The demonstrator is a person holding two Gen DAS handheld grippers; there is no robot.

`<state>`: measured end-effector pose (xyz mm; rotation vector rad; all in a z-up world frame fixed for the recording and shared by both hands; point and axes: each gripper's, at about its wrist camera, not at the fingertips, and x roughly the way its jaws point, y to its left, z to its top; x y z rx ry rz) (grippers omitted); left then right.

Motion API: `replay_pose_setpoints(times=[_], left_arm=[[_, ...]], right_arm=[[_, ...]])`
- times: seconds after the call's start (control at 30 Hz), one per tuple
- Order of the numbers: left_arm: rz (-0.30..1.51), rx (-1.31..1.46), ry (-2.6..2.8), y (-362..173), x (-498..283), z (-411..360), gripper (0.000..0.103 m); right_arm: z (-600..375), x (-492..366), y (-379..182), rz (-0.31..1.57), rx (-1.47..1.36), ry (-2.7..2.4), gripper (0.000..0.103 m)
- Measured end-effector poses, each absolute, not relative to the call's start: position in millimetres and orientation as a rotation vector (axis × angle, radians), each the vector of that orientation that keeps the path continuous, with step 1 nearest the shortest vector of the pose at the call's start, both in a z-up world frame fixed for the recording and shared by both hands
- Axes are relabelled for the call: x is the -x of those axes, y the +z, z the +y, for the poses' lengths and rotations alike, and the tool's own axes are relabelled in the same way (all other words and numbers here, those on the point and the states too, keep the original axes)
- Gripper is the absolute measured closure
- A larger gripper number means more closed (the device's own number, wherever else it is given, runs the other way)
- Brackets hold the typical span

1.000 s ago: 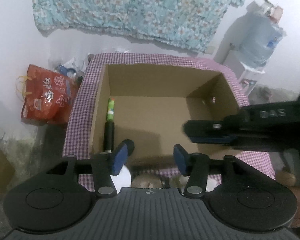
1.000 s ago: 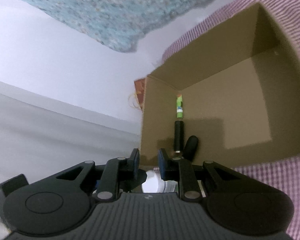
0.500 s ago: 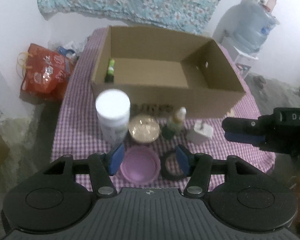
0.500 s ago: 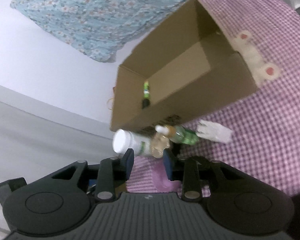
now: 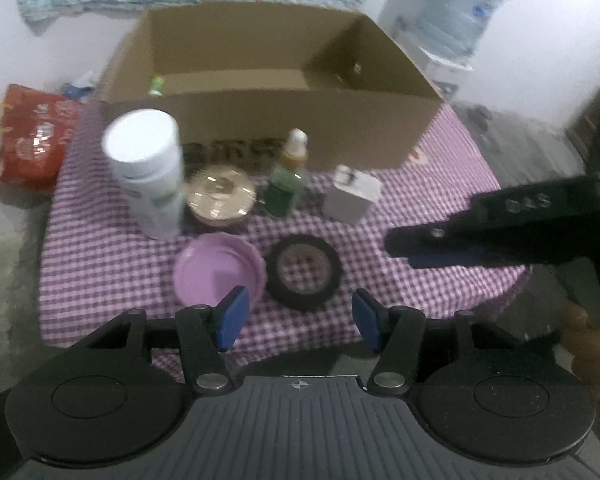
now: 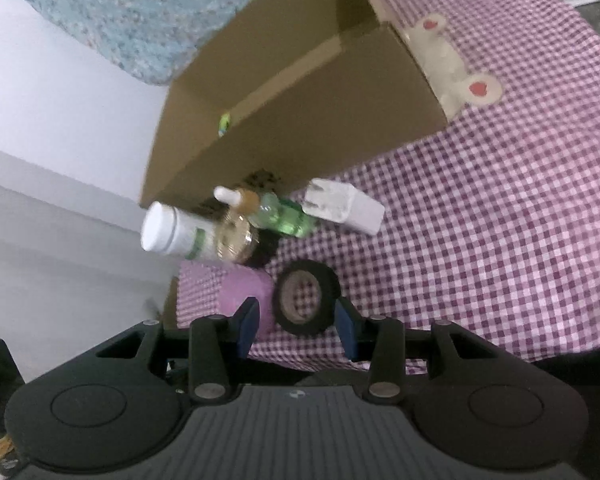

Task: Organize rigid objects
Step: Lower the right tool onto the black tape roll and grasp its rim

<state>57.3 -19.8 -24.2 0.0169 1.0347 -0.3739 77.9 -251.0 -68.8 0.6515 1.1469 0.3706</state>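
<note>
- My left tongs (image 5: pixel 296 322): jaws partly apart, nothing between them, above the table's (image 5: pixel 440 200) near edge.
- My right tongs (image 6: pixel 296 326): jaws have just been opening, empty, the black tape roll (image 6: pixel 306 300) just ahead of the tips.
- On the checked cloth, in front of the box (image 5: pixel 284 120): white bottle (image 5: pixel 148 172), gold-lidded jar (image 5: pixel 222 196), green bottle (image 5: pixel 286 184), white charger (image 5: pixel 352 196), purple lid (image 5: pixel 218 274).
- In the box, by its left wall: a green-tipped thing (image 5: pixel 155 85).

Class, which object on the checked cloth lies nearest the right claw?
The black tape roll, just ahead of the open right claw; the others sit nearer the cardboard box.
</note>
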Motion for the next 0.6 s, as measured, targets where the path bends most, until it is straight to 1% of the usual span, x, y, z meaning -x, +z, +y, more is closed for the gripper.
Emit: replay_pose_setpoints(times=[0.23,0.3,0.47,0.6], left_arm=[[1.112,-0.051,-0.432,-50,-66,-38,0.048],[1.132,-0.058,-0.439,-56,-68,-42,0.048],[1.19,-0.065,-0.426,-70,-77,-46,0.048],[1.209,-0.06,-0.423,-76,-82,-46,0.048]], right_arm=[[-228,-97,-82,1.17,-0.511,0.409,0.06],[-221,-102,-86,1.177,-0.461,0.415,0.063],[-208,-112,-97,1.203,-0.371,0.424,0.067],[-202,-115,-101,1.22,-0.34,0.43,0.074]])
